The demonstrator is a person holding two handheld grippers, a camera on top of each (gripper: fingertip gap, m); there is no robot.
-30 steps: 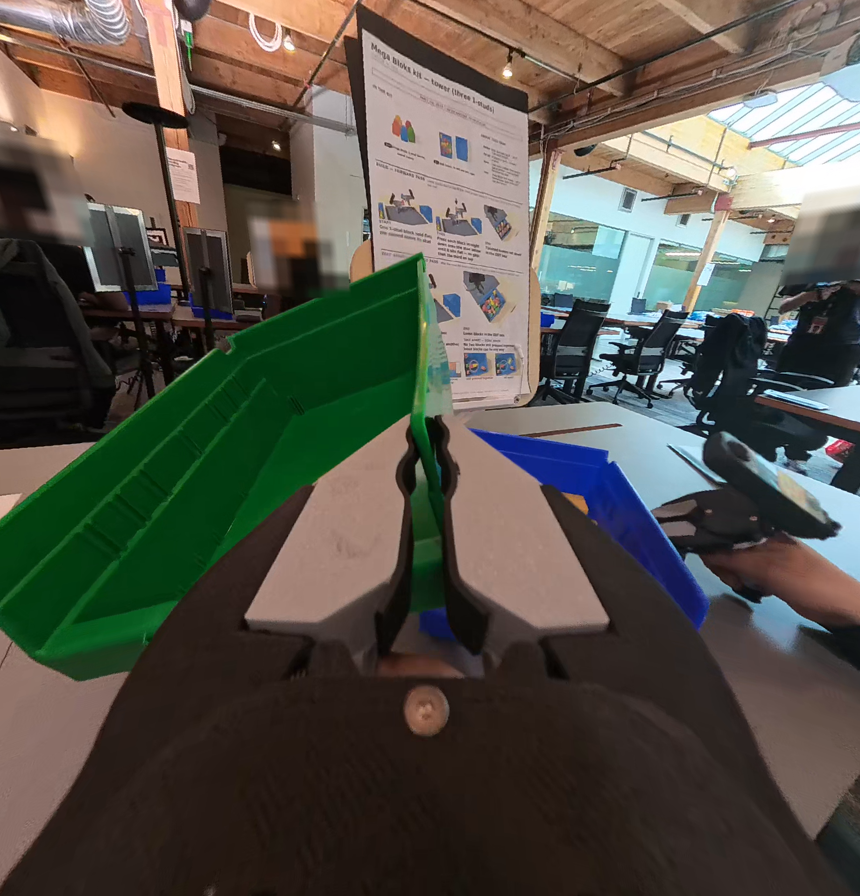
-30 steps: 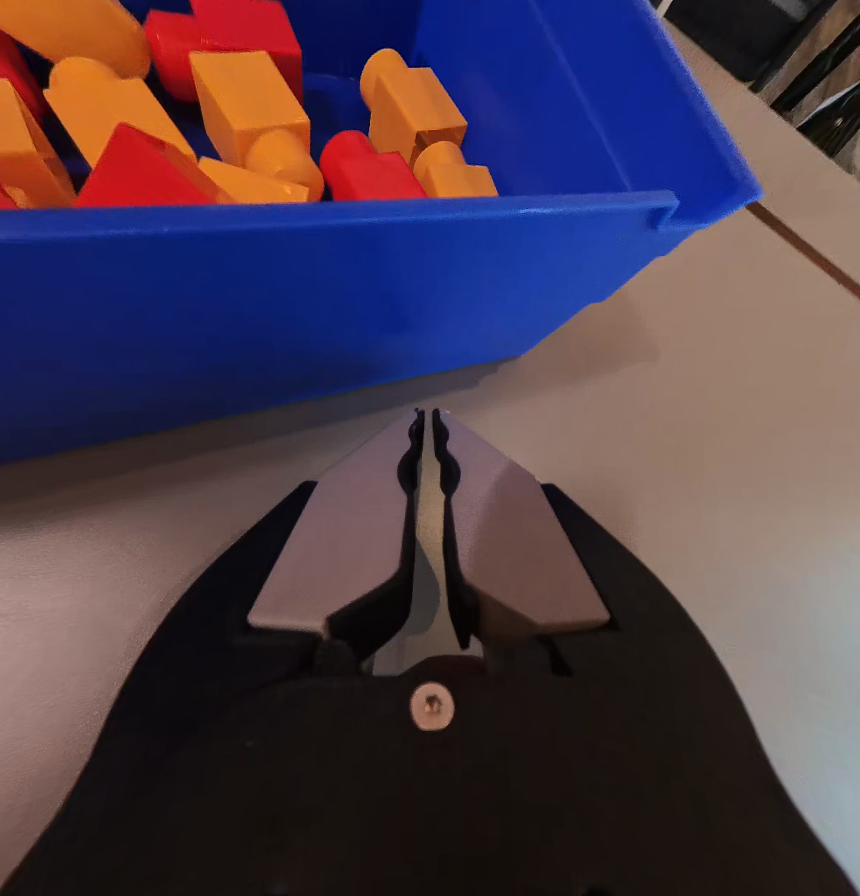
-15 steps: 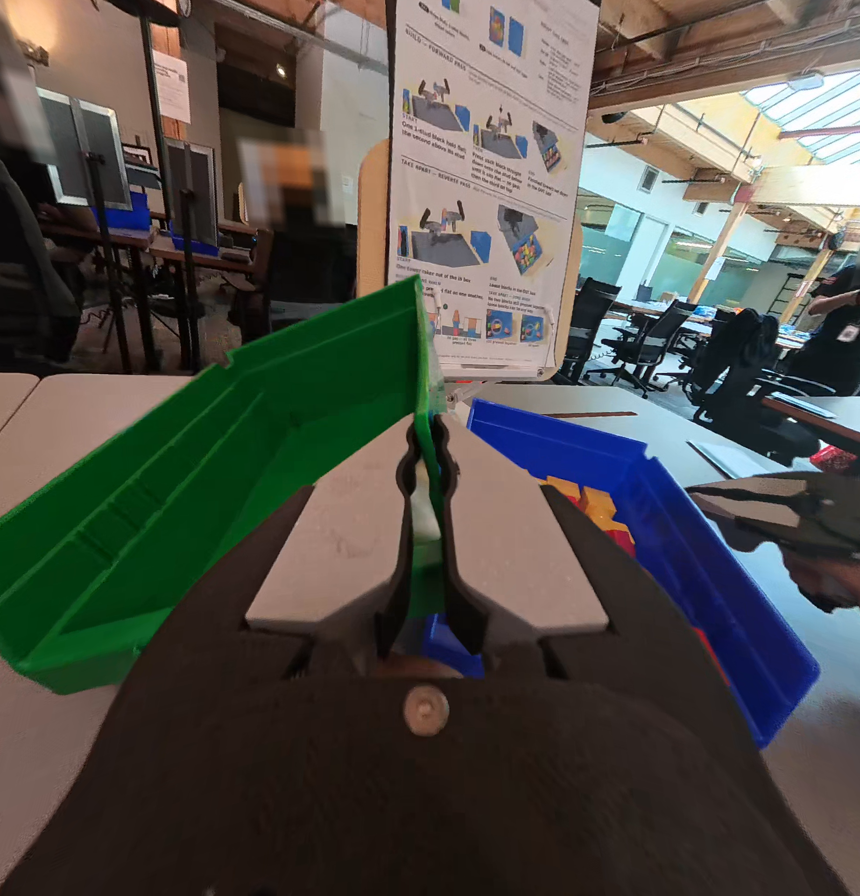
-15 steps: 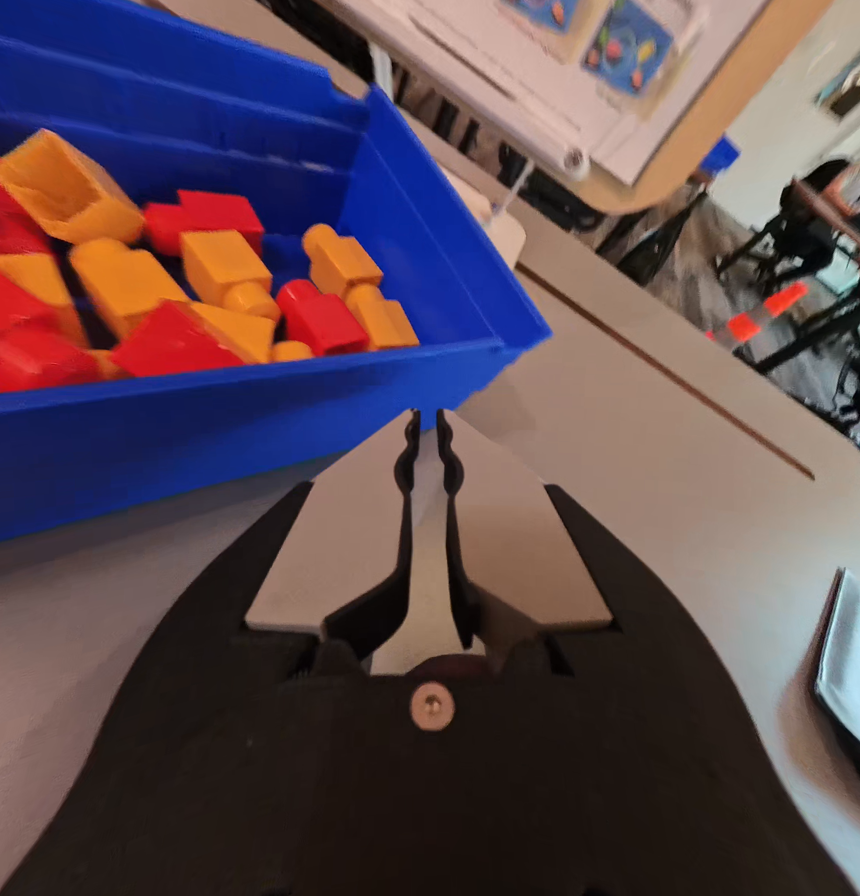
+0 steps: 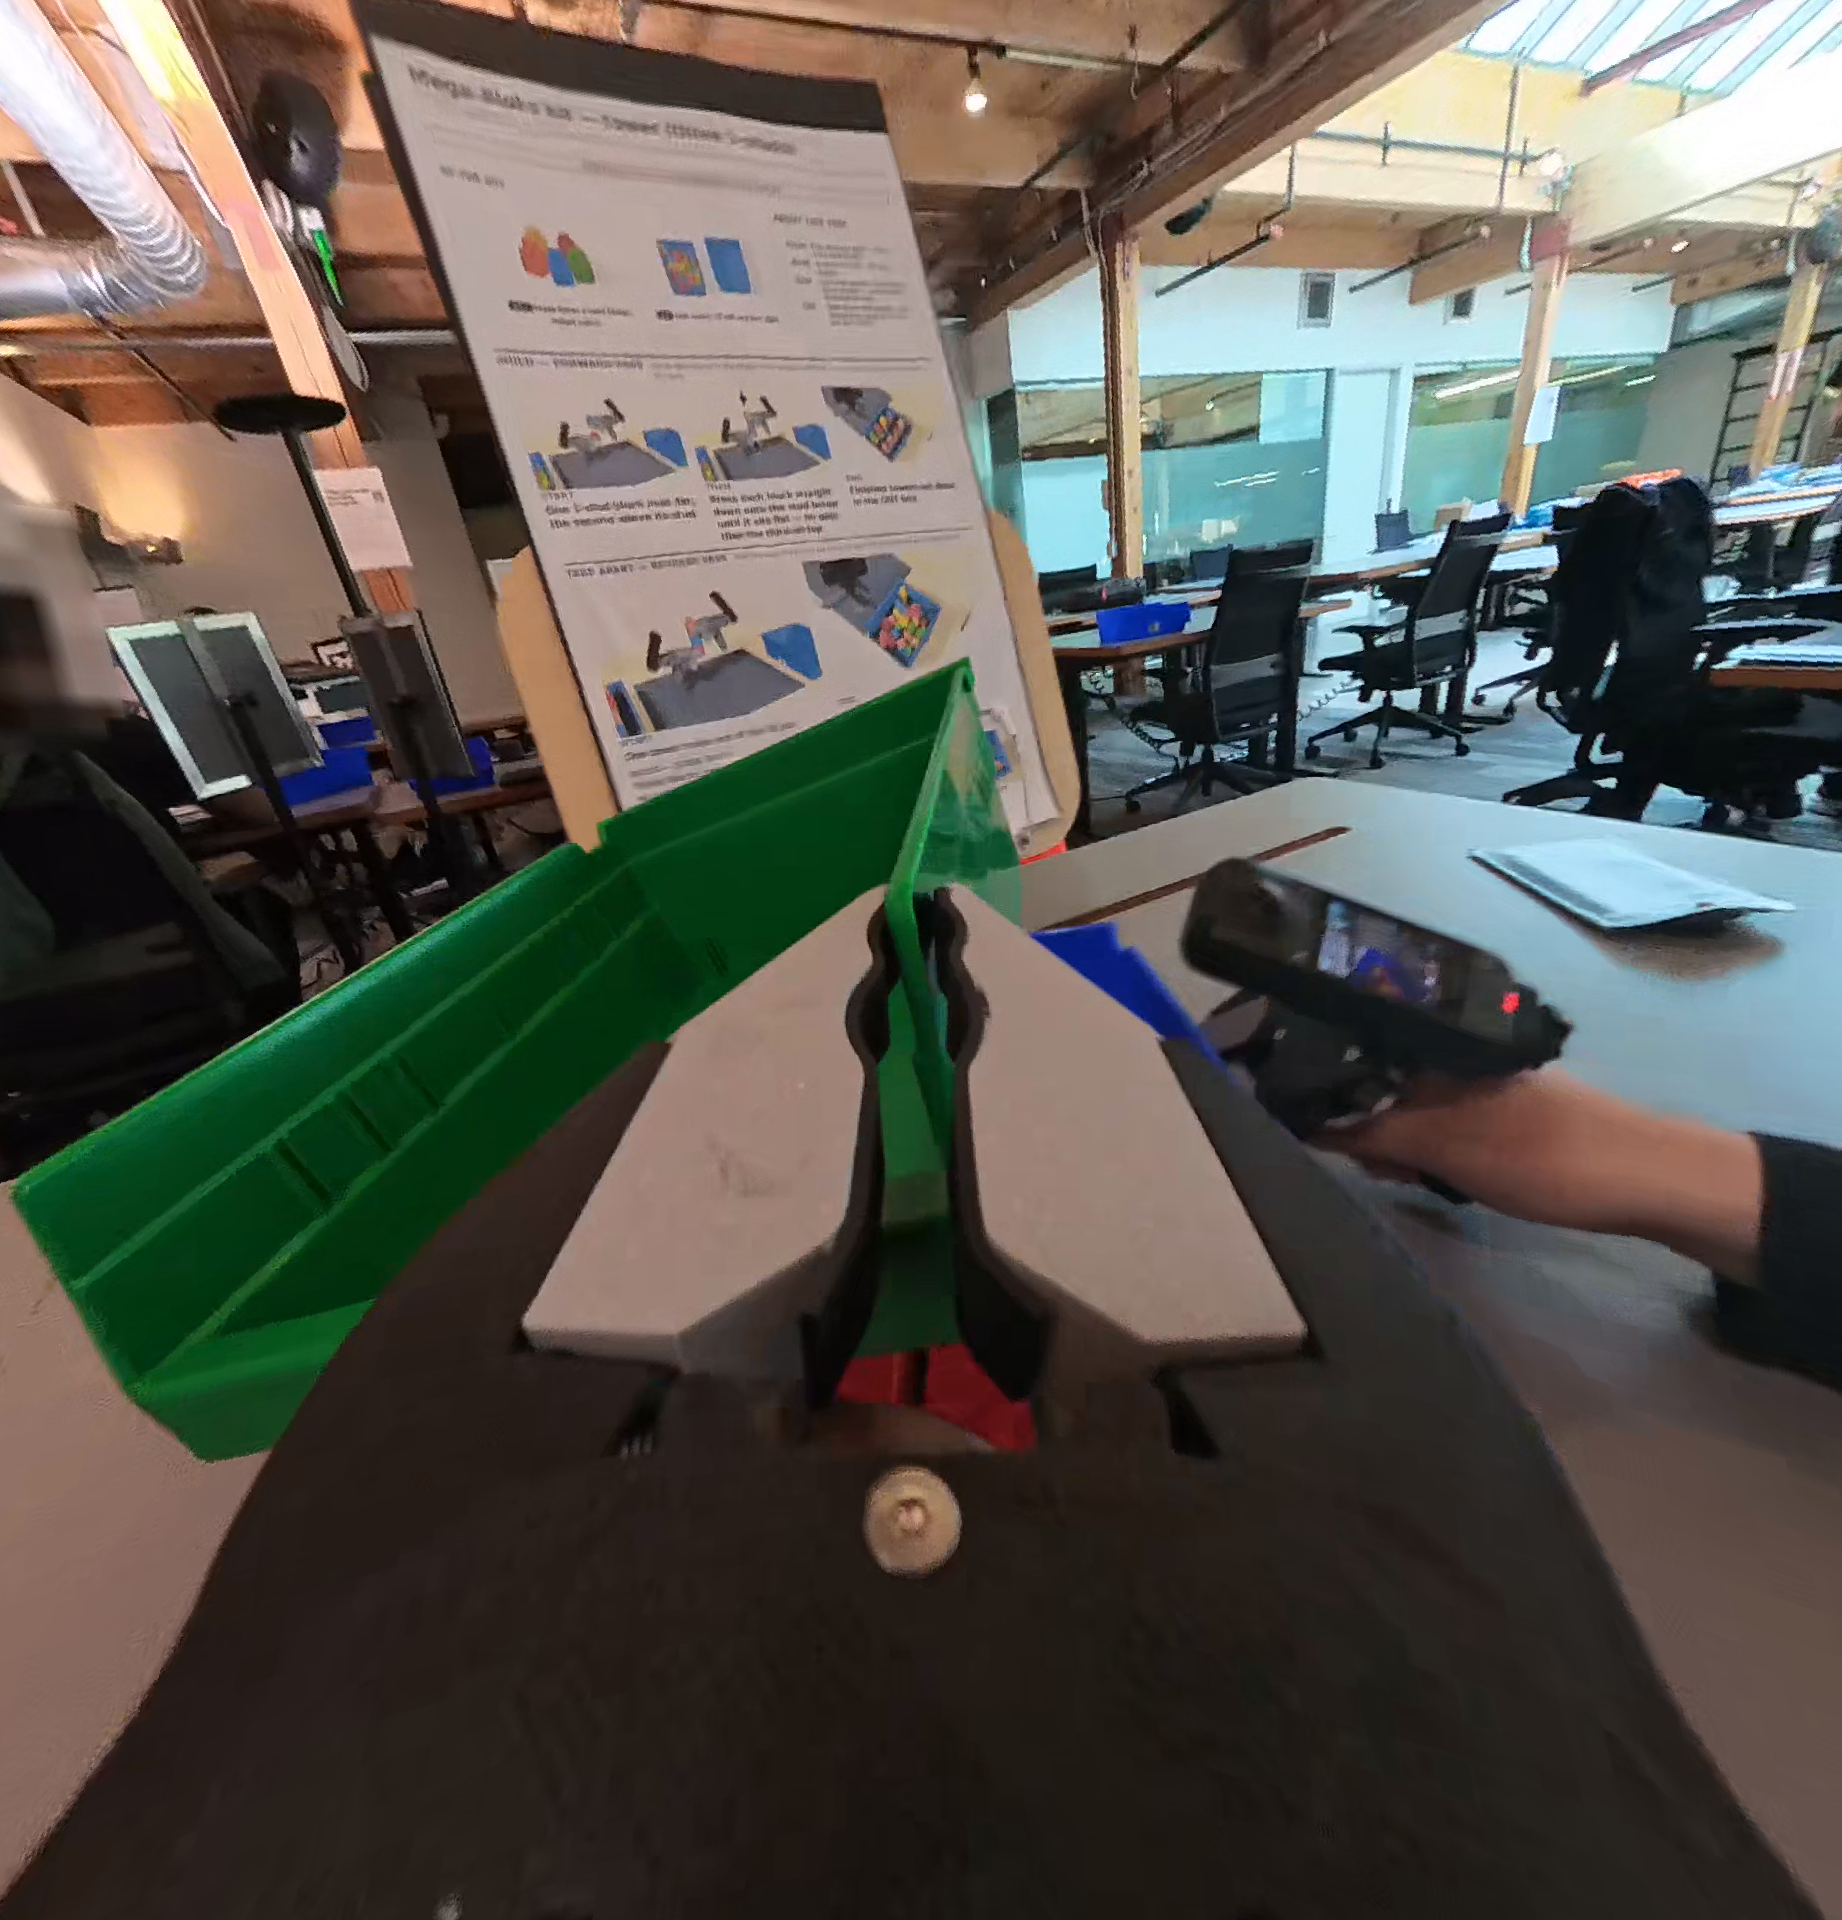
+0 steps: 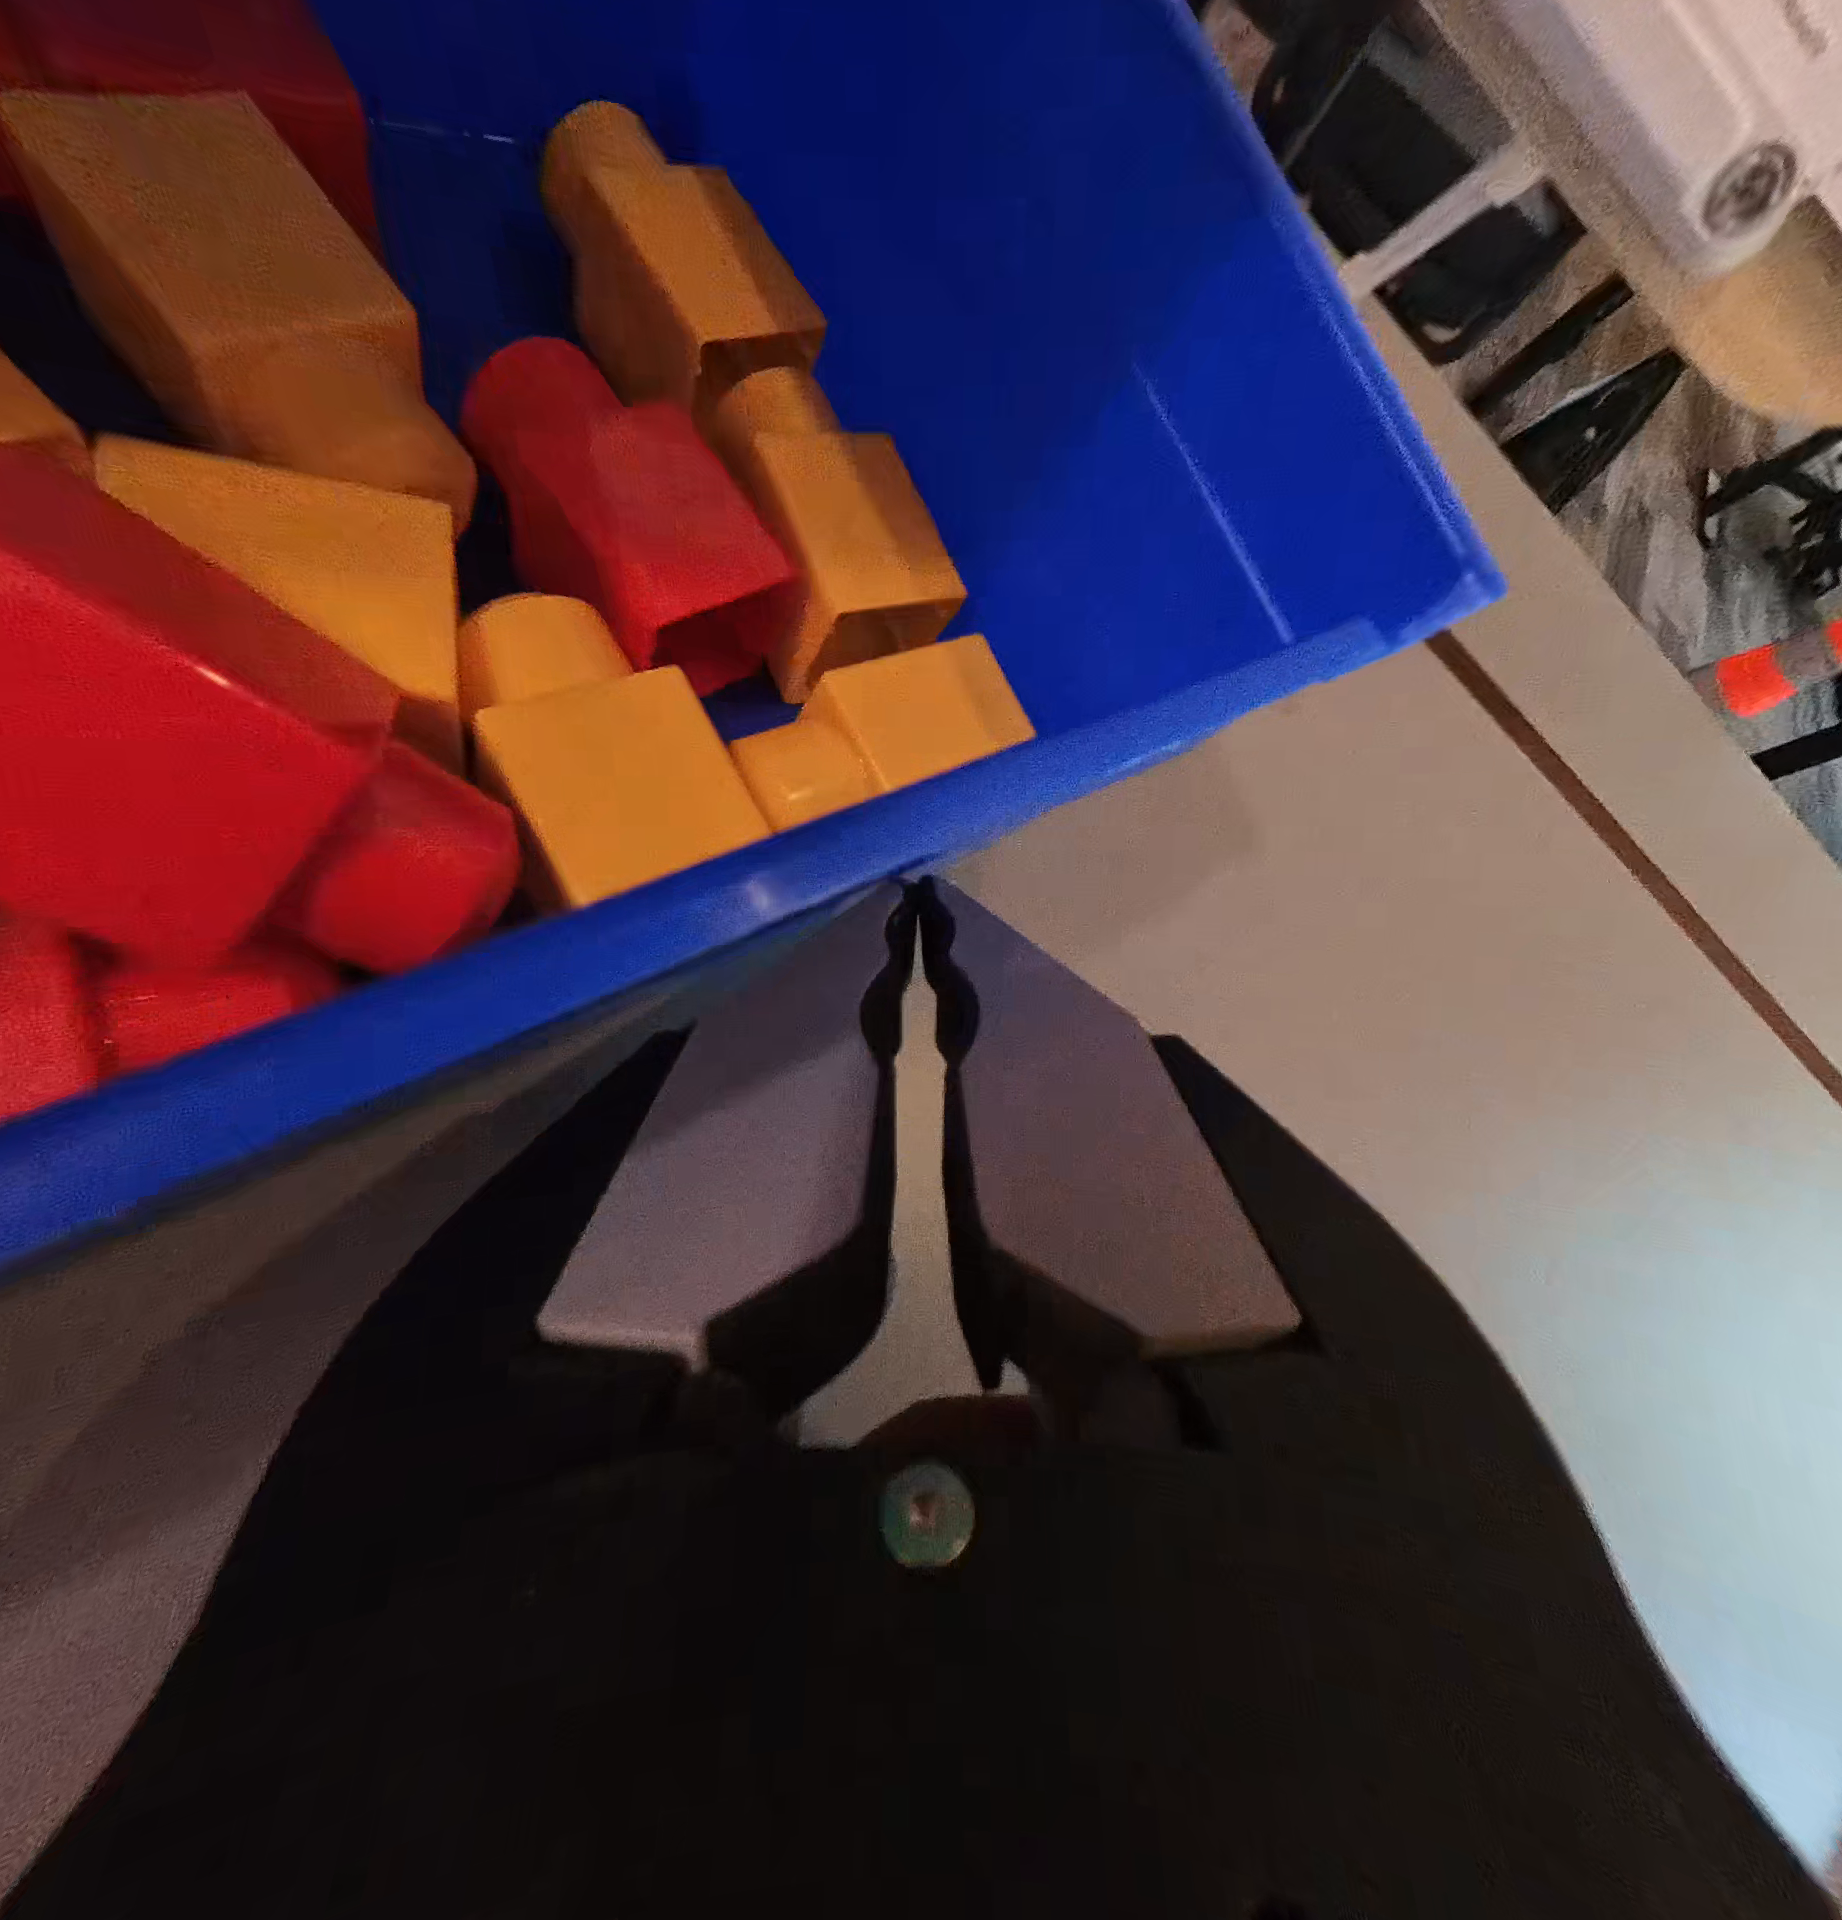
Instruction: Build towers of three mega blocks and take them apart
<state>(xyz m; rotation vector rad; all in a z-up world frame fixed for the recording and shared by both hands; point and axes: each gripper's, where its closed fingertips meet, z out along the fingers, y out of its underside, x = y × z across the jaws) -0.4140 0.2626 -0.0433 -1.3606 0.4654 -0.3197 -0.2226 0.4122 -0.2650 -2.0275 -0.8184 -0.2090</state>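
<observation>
My left gripper [image 5: 915, 914] is shut on the end wall of an empty green bin [image 5: 460, 1049], held tilted up above the table. A bit of a red block [image 5: 938, 1387] shows between the finger bases. My right gripper [image 6: 919, 896] is shut and empty, its tips at the near rim of the blue bin [image 6: 1104, 343]. That bin holds several orange blocks [image 6: 605, 779] and red blocks [image 6: 626, 520], lying loose. In the left wrist view the right gripper [image 5: 1353, 997] is in a hand beside a corner of the blue bin [image 5: 1114, 966].
A standing instruction sheet [image 5: 709, 436] on a wooden board is behind the bins. A white paper [image 5: 1623, 883] lies on the grey table [image 5: 1779, 1039] at the right. Office chairs and desks fill the room beyond. The table edge and a dark seam [image 6: 1665, 883] run right of the blue bin. My right fingertips sit around 35 cm from my left ones.
The left gripper has tilted the green bin up higher and swung over the blue bin. The right gripper has moved closer to the blue bin's rim and rolled, looking down into it.
</observation>
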